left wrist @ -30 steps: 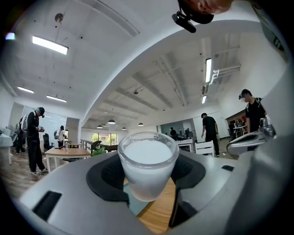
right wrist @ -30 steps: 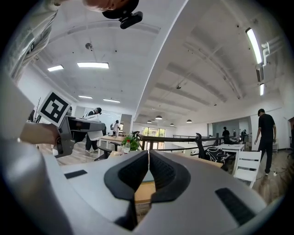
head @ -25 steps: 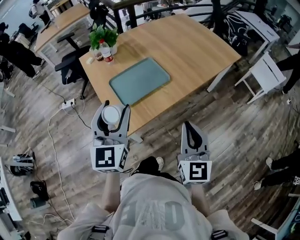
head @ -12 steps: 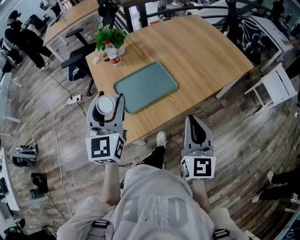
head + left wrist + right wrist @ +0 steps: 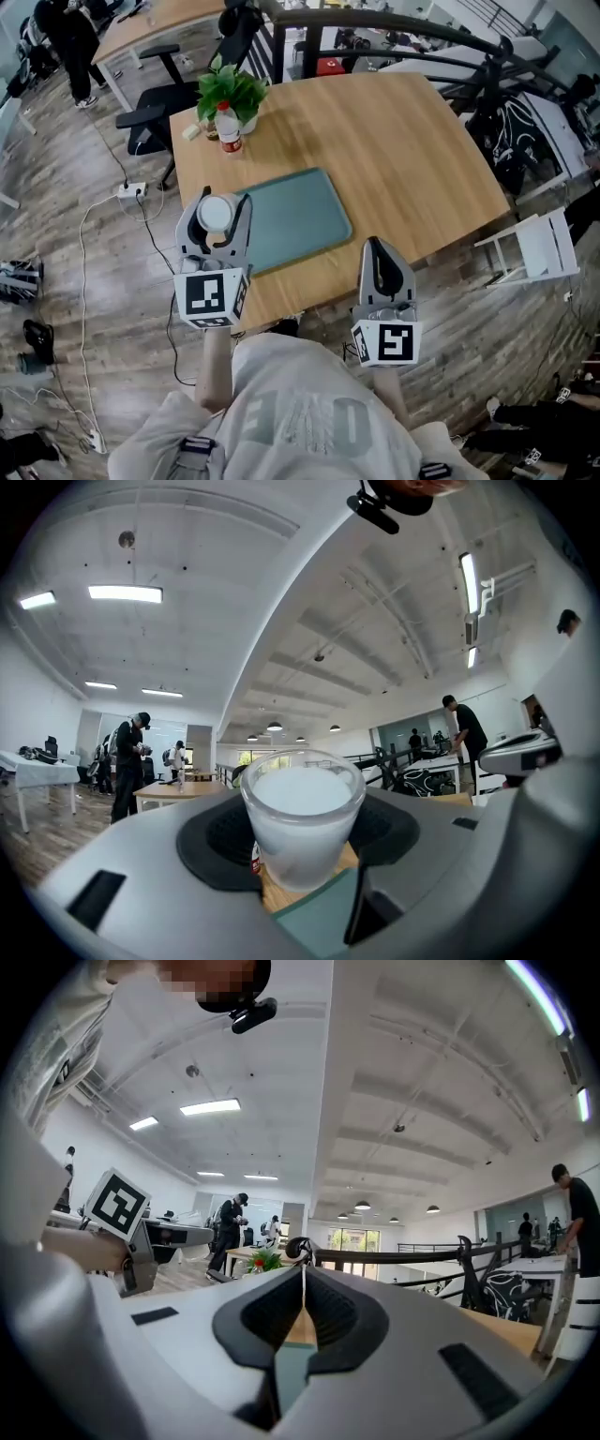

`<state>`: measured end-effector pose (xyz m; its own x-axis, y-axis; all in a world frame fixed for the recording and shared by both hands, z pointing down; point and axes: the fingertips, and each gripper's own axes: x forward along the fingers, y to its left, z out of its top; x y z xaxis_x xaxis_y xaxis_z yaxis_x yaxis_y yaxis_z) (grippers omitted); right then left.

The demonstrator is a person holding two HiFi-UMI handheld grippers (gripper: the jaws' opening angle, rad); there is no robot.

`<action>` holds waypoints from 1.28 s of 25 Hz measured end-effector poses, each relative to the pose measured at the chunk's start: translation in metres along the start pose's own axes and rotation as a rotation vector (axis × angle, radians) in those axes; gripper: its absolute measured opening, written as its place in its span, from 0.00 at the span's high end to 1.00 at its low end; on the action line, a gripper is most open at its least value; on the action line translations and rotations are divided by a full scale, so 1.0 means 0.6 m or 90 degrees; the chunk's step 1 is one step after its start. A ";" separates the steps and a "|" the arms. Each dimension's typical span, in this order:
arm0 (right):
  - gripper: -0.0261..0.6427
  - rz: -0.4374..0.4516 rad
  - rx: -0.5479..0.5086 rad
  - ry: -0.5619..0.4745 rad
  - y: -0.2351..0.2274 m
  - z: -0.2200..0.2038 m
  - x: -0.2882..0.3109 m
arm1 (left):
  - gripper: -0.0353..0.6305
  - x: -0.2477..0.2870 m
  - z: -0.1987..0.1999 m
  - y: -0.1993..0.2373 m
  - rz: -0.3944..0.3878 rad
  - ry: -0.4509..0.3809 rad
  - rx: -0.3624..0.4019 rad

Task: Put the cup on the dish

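Note:
A frosted white cup (image 5: 217, 214) sits upright between the jaws of my left gripper (image 5: 217, 202), which is shut on it. In the left gripper view the cup (image 5: 300, 817) fills the gap between both pads. It hangs over the near left part of the wooden table (image 5: 412, 141), just left of the flat grey-green dish (image 5: 298, 217). My right gripper (image 5: 377, 249) is shut with nothing in it, its tip over the table's near edge, right of the dish. In the right gripper view its jaws (image 5: 302, 1283) meet in a thin line.
A potted plant (image 5: 232, 86) and a red-labelled bottle (image 5: 228, 127) stand at the table's far left corner. A black office chair (image 5: 161, 97) is beyond that corner, a white chair (image 5: 541, 247) to the right. A cable and power strip (image 5: 129, 190) lie on the floor at left.
Both grippers have moved forward from over the floor to over the table's near edge. The left one still holds the cup, now beside the dish.

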<state>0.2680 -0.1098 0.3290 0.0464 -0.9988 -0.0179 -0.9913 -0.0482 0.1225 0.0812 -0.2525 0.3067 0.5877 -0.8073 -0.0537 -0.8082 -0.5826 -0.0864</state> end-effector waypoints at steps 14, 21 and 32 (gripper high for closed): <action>0.93 0.185 0.052 0.107 0.006 -0.067 0.188 | 0.56 0.129 -0.121 0.037 0.060 0.131 0.057; 0.93 0.228 0.040 0.156 -0.006 -0.095 0.227 | 0.56 0.143 -0.185 0.053 0.034 0.160 0.031; 0.93 0.285 0.021 0.180 0.064 -0.102 0.259 | 0.56 0.135 -0.382 0.085 -0.003 0.312 -0.012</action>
<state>0.2447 -0.2676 0.3918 -0.3558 -0.8858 0.2980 -0.9247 0.3800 0.0255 0.0785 -0.3690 0.5259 0.5078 -0.7513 0.4216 -0.8087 -0.5844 -0.0674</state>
